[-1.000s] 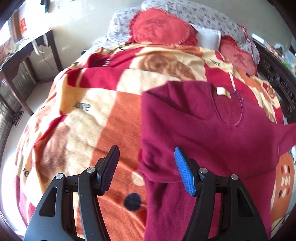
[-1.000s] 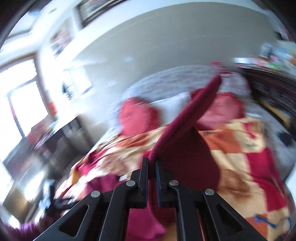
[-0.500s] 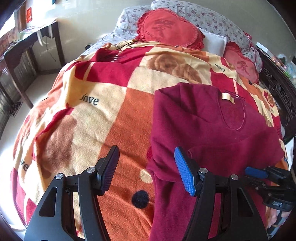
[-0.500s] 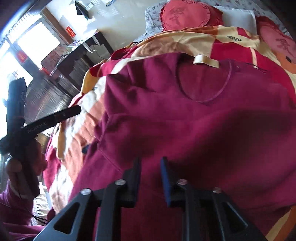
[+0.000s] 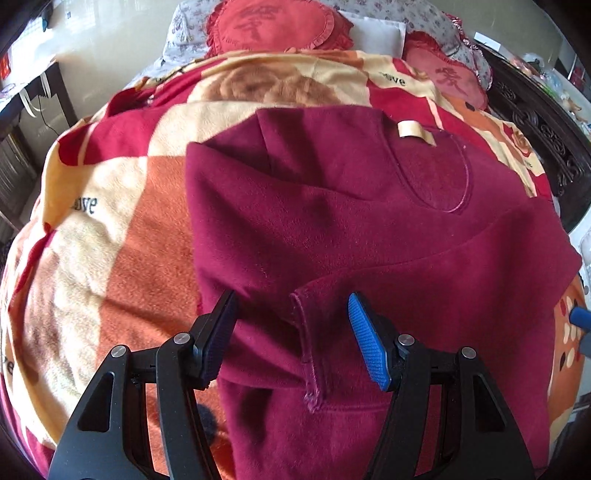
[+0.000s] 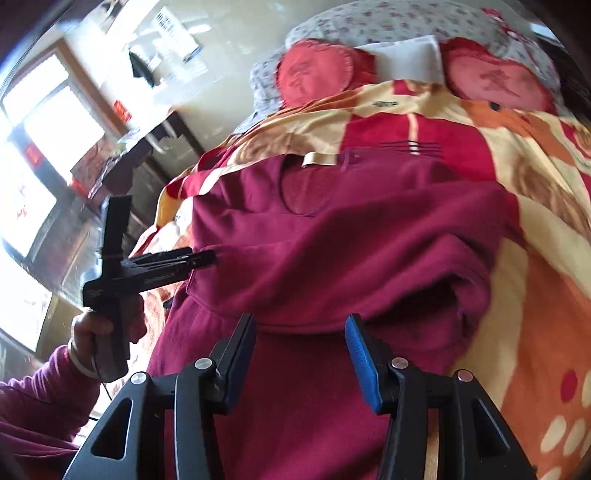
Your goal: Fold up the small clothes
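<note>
A maroon sweater lies flat on the bed, neck and beige label at the far end. Both sleeves are folded across its body. One sleeve's cuff lies right under my left gripper, which is open just above the cloth with nothing pinched. My right gripper hovers over the sweater near the folded sleeve's edge. Its jaws are opening and the pads press on nothing. The right wrist view also shows the left gripper from the side, held by a hand.
A red, orange and cream blanket covers the bed. Red heart cushions and a floral pillow sit at the head. A dark desk stands left, carved dark furniture right, and a bright window beyond.
My right gripper came down with the raised sleeve, laid it across the sweater and let it go, opening. My left gripper moved right and lower, over the cuff.
</note>
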A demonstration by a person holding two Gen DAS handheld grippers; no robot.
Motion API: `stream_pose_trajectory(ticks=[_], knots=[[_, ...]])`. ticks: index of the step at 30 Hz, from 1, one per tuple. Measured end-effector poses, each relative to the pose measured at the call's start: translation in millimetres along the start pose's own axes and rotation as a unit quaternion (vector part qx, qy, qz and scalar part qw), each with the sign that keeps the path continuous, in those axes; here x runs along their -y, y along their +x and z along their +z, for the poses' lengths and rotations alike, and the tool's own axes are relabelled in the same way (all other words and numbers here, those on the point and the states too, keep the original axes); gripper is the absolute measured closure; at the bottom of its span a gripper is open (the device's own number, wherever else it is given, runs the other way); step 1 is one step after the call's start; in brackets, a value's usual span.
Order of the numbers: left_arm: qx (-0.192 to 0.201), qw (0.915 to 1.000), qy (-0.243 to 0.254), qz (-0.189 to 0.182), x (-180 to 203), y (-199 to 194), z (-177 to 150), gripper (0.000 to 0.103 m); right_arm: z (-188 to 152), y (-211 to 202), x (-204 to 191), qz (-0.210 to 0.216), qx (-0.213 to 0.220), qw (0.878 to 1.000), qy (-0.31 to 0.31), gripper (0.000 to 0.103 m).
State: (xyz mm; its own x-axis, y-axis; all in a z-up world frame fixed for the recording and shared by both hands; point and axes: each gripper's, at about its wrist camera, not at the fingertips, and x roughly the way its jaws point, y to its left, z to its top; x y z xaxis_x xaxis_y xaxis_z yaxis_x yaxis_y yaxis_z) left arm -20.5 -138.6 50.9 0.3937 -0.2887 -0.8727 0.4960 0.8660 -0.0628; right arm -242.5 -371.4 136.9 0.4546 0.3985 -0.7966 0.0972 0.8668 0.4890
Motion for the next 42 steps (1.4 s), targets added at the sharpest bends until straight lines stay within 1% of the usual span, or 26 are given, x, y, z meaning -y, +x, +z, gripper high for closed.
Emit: stream_pose_trajectory(ticks=[2,5,11,13,15,16,17,20,22,25,27,28,30,32,34,35,36,39,40,41,42], knots=[[0.001,1.0,-0.001,0.0,0.8,0.9,-0.6,0.041,-5.1,-2.9,6.4,0.005,0.001,1.0,0.011,0.055],[0.002,1.0,0.007,0.006,6.0,1.6,-1.8,0.041,-9.7,-3.7,9.8,0.003,-0.001,1.0,0.013,0.055],[0.001,0.9992,0.038,0.015,19.3,5.2,-3.5,0.042,-12.2,3.1,11.1,0.013,-0.001,1.0,0.028,0.055],[0.004,0.9987,0.048,0.015,22.7,5.5,-4.4,0.048,-12.5,3.5,10.5,0.015,0.002,0.999,0.033,0.055],[0.003,0.9982,0.057,0.018,24.5,6.3,-5.5,0.07,-12.7,3.0,9.7,0.017,0.005,0.999,0.038,0.055],[0.003,0.9982,0.057,0.019,24.7,6.5,-5.8,0.077,-13.3,2.5,9.8,0.015,0.006,0.999,0.039,0.055],[0.004,0.9982,0.056,0.023,24.0,5.9,-5.8,0.087,-13.9,2.0,9.9,0.014,0.006,0.999,0.039,0.055],[0.013,0.9988,0.046,0.008,17.7,-4.1,-0.2,0.095,-16.0,-2.3,14.0,0.009,0.011,0.999,0.048,0.055],[0.032,0.9987,0.039,0.002,10.1,-18.1,10.0,0.095,-18.0,-7.0,19.3,0.003,0.016,0.998,0.055,0.055],[0.062,0.9977,0.027,0.01,-2.7,-36.9,28.8,0.095,-21.2,-15.6,29.5,-0.006,0.023,0.997,0.067,0.055],[0.078,0.9966,0.015,0.021,-14.0,-46.7,42.9,0.096,-22.9,-21.4,35.6,-0.02,0.029,0.997,0.072,0.055],[0.079,0.9965,0.009,0.025,-19.5,-48.1,48.2,0.096,-23.5,-23.3,38.2,-0.03,0.033,0.996,0.073,0.055],[0.071,0.9971,-0.002,0.028,-28.4,-44.4,53.4,0.096,-23.0,-24.9,42.2,-0.067,0.038,0.994,0.072,0.055],[0.058,0.9979,-0.008,0.028,-30.1,-37.5,53.1,0.096,-21.0,-22.4,42.6,-0.123,0.039,0.99,0.051,0.055],[0.046,0.9986,-0.008,0.027,-29.0,-30.1,50.1,0.096,-18.3,-16.1,42.1,-0.156,0.033,0.987,0.03,0.055],[0.045,0.9986,-0.008,0.026,-27.4,-30.0,46.5,0.096,-16.5,-10.1,40.6,-0.177,0.027,0.984,0.014,0.055],[0.046,0.9986,-0.006,0.025,-25.9,-30.5,45.1,0.096,-14.9,-6.5,39.9,-0.188,0.025,0.982,0.004,0.055],[0.049,0.9985,-0.001,0.025,-22.8,-34.9,44.3,0.096,-6.7,8.1,34.4,-0.241,0.026,0.969,-0.051,0.055],[0.049,0.9985,0.0,0.024,-22.1,-35.7,44.0,0.096,-3.9,11.4,33.0,-0.254,0.031,0.964,-0.066,0.055],[0.048,0.9986,0.001,0.022,-20.5,-36.3,44.3,0.096,-0.5,14.0,33.7,-0.258,0.035,0.963,-0.073,0.055],[0.048,0.9986,0.003,0.021,-18.8,-36.7,44.3,0.096,3.1,15.1,35.0,-0.255,0.042,0.963,-0.075,0.063]])
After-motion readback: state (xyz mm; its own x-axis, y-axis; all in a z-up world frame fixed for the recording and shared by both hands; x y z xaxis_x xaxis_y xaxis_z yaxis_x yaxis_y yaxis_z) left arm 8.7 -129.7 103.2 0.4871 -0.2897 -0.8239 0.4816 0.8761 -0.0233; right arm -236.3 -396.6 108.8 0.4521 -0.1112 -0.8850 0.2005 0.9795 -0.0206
